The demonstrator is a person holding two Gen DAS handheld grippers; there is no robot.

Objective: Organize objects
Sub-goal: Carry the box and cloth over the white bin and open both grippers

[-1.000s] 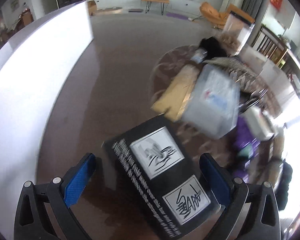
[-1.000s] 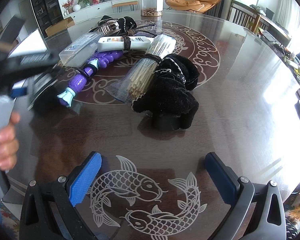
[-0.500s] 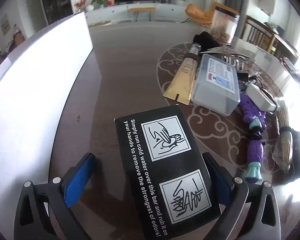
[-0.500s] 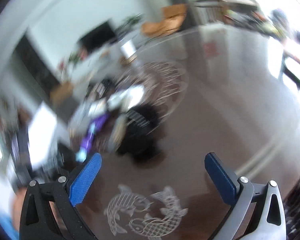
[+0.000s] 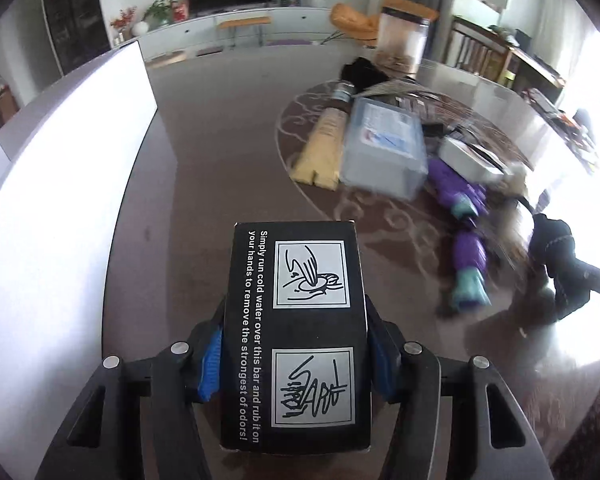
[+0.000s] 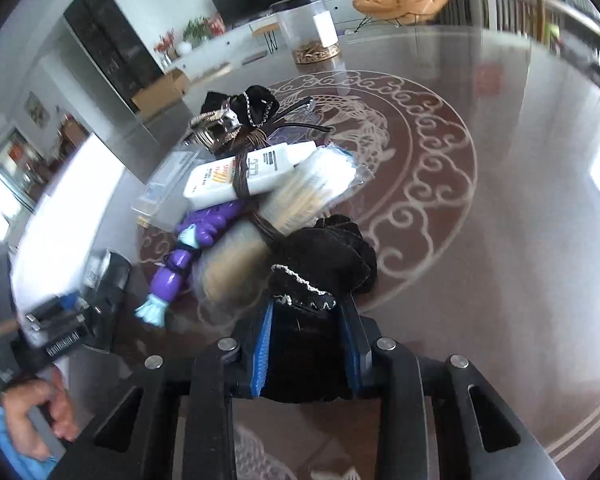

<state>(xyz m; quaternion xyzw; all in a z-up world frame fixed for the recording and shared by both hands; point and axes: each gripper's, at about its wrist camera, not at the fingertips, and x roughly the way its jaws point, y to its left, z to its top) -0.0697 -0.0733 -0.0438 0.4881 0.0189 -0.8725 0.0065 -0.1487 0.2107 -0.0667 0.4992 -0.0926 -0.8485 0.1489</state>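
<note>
A black box (image 5: 300,336) with white print and two drawings lies on the dark table between the blue pads of my left gripper (image 5: 296,360). The jaws are closing and the pads press on its two long sides. In the right wrist view my right gripper (image 6: 306,344) is closing on a black cloth pouch (image 6: 324,264) with white stitching, and the cloth fills the gap between the pads. The pouch lies at the near end of a pile of objects. A hand (image 6: 32,412) holds the left gripper (image 6: 52,332) at the lower left of that view.
The pile holds a clear plastic case (image 5: 384,152), a yellow pack (image 5: 324,148), a purple toy (image 6: 180,264), a white tube (image 6: 248,176), bagged sticks (image 6: 312,192) and black accessories (image 6: 240,116). A clear jar (image 6: 312,32) stands behind. A white panel (image 5: 60,184) borders the table's left.
Both grippers stood wide open before. The left one has closed on the black box. The right one swung round, moved up to the black pouch and closed on it.
</note>
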